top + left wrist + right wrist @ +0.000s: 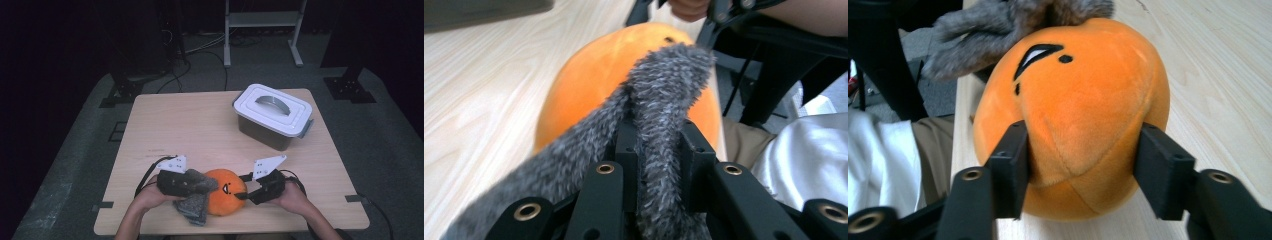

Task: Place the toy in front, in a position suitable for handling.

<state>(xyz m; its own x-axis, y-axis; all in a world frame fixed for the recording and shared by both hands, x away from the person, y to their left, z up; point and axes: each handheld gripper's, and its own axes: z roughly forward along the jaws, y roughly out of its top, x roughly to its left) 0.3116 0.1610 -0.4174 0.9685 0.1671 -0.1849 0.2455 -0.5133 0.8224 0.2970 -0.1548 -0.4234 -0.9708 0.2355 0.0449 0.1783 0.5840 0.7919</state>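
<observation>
An orange plush toy [226,191] with a black stitched face lies near the table's front edge, and a grey furry cloth [195,200] is draped against its left side. My left gripper [200,184] is shut on that cloth; in the left gripper view the fur [664,100] runs up between both jaws of the gripper [658,150] and over the orange toy [589,85]. My right gripper [243,192] comes from the right. In the right gripper view its jaws [1080,155] press on both sides of the toy [1073,115] and dent the plush, with the grey cloth [998,25] behind it.
A white-lidded storage box [272,116] with a grey handle stands at the back right of the light wooden table [190,125]. Cables, stand feet and a metal rack lie on the dark floor beyond. The person's lap is at the front edge.
</observation>
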